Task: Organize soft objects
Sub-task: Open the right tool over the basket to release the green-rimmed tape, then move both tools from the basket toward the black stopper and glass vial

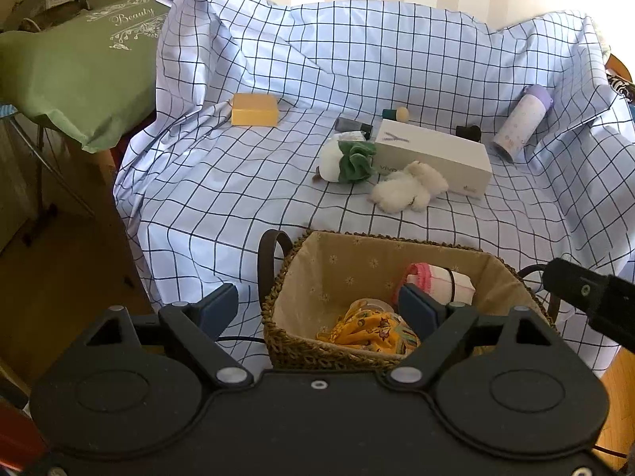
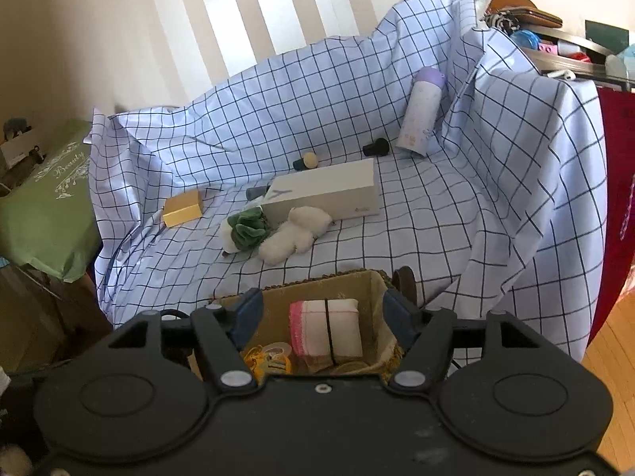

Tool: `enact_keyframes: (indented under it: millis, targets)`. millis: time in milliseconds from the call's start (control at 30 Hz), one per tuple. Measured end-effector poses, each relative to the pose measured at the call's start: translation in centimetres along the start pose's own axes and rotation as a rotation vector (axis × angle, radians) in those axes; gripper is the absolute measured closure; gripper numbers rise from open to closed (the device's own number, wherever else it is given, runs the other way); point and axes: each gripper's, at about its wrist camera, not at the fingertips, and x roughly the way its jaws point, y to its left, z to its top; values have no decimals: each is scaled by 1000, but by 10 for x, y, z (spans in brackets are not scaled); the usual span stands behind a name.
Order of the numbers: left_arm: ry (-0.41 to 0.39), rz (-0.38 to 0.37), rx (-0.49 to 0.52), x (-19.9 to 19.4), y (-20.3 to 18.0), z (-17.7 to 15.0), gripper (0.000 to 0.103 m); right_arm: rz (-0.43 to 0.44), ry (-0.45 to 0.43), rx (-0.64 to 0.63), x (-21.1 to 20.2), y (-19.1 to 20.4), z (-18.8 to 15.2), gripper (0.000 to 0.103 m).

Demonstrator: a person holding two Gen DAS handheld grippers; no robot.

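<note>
A woven basket (image 1: pixel 301 351) with beige lining stands at the near edge of the checked cloth; it also shows in the right wrist view (image 2: pixel 377 281). Inside lie a rolled white-and-pink towel (image 1: pixel 440 279) (image 2: pixel 329 329) and a yellow patterned cloth (image 1: pixel 369 331) (image 2: pixel 260 359). Farther back lie a white plush bear (image 1: pixel 408 192) (image 2: pixel 295 234) and a white plush with green frill (image 1: pixel 349 160) (image 2: pixel 244 232). My left gripper (image 1: pixel 319 309) is open and empty over the basket's left side. My right gripper (image 2: pixel 323 313) is open and empty above the basket.
On the cloth are a long white box (image 1: pixel 432 156) (image 2: pixel 325 194), a yellow box (image 1: pixel 254 109) (image 2: pixel 182 210), a purple-capped bottle (image 1: pixel 520 123) (image 2: pixel 420 115) and small dark items (image 1: pixel 353 125). A green bag (image 1: pixel 79 55) sits left. A cluttered shelf (image 2: pixel 555 45) is at right.
</note>
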Motion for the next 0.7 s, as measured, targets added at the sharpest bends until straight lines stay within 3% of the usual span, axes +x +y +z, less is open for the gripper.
enact_keyframes:
  millis: [433,700]
  targets:
    - [0,0,1,0,1,-1,18,-34,33,-14,1,2,-5,23]
    - [-3,1,2,0,2,-2,13,-43,45,2,2,-4,-4,21]
